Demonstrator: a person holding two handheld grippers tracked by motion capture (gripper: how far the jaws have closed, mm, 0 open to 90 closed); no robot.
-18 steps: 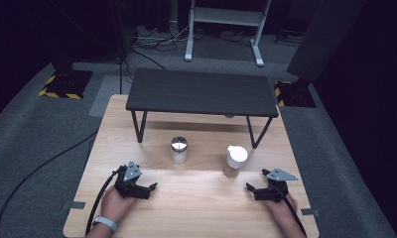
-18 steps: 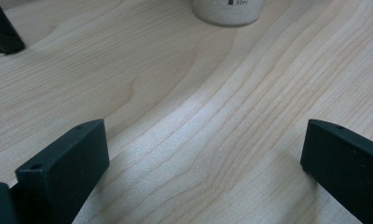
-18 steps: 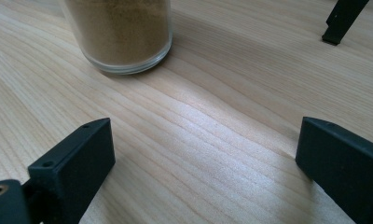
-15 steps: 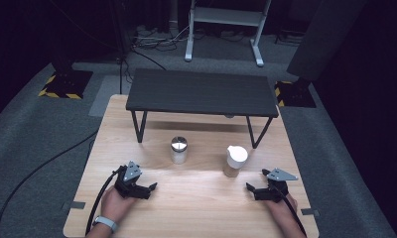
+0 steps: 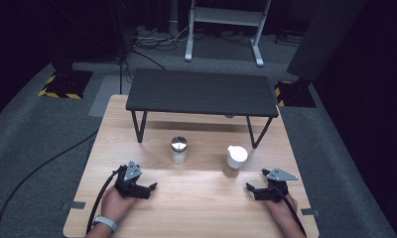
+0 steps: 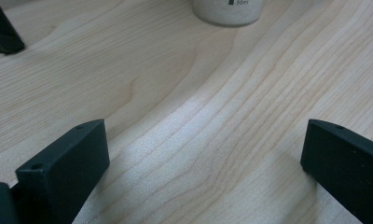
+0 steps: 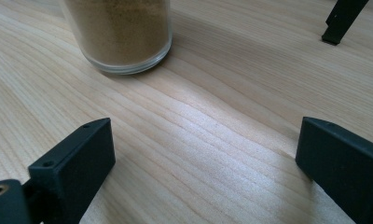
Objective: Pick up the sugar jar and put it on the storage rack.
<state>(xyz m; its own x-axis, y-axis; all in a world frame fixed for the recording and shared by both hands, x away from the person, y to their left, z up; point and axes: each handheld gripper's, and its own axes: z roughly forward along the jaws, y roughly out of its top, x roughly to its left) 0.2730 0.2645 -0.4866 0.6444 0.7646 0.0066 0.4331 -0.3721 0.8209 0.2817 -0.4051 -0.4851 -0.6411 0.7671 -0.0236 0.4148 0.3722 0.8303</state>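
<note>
Pale wooden table (image 5: 196, 198) carries two upright jars near its middle: a silver-lidded jar (image 5: 178, 149) of white grains and a white-lidded jar (image 5: 235, 161) of brown powder. Left gripper (image 5: 148, 189) and right gripper (image 5: 252, 190) rest wide-jawed, empty.

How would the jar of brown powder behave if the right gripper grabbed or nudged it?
The jar of brown powder looks like smooth clear glass, so probably slippery and breakable. It seems nearly full, so likely heavy for its size. Upright on a flat base, it should slide rather than tip.
</note>
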